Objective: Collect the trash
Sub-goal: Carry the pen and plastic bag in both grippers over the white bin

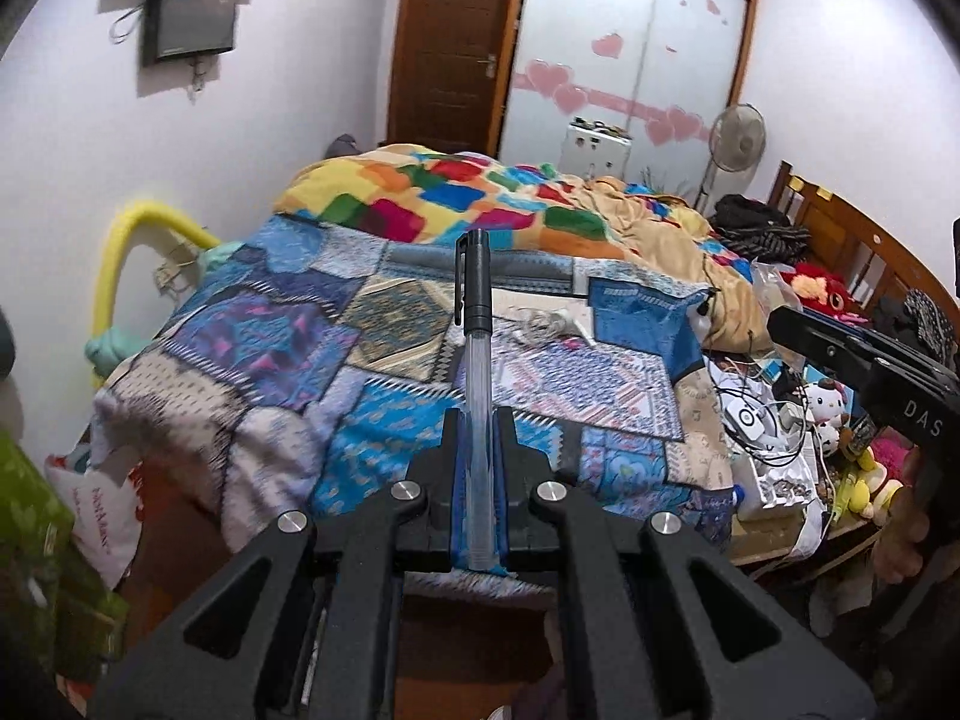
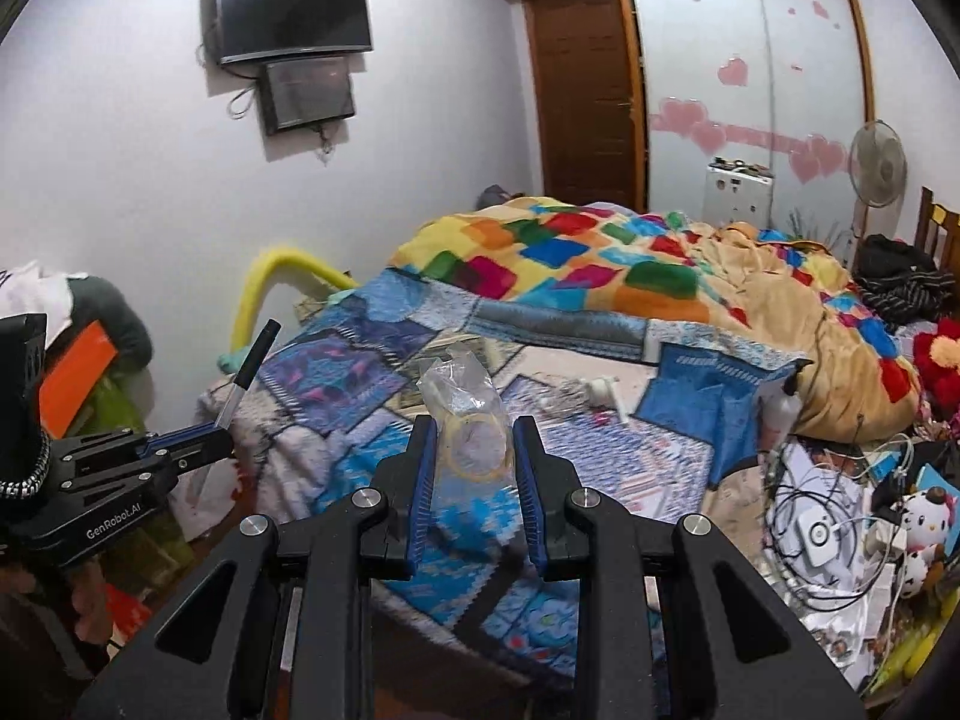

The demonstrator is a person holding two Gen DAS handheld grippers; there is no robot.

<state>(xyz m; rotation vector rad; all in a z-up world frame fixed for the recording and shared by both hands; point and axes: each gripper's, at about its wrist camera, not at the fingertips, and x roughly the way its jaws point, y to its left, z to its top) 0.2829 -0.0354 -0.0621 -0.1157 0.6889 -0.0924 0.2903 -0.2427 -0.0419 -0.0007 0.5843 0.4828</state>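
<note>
pen (image 1: 477, 360) pinched upright between left jaws; plastic bag (image 2: 465, 420) between right jaws.

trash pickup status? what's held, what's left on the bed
Done: no bin or bagged trash is in view, so nothing confirmed. In hand: the left tongs are shut on a pen; a clear plastic bag sits between the right tongs, jaws apart, grip unclear. Left: crumpled white bits on the patchwork blanket.

Clear plastic pen (image 1: 478, 360) with matt black cap; crinkled glossy plastic bag (image 2: 465, 414); soft patchwork cloth bedspread (image 1: 288, 360)
</note>
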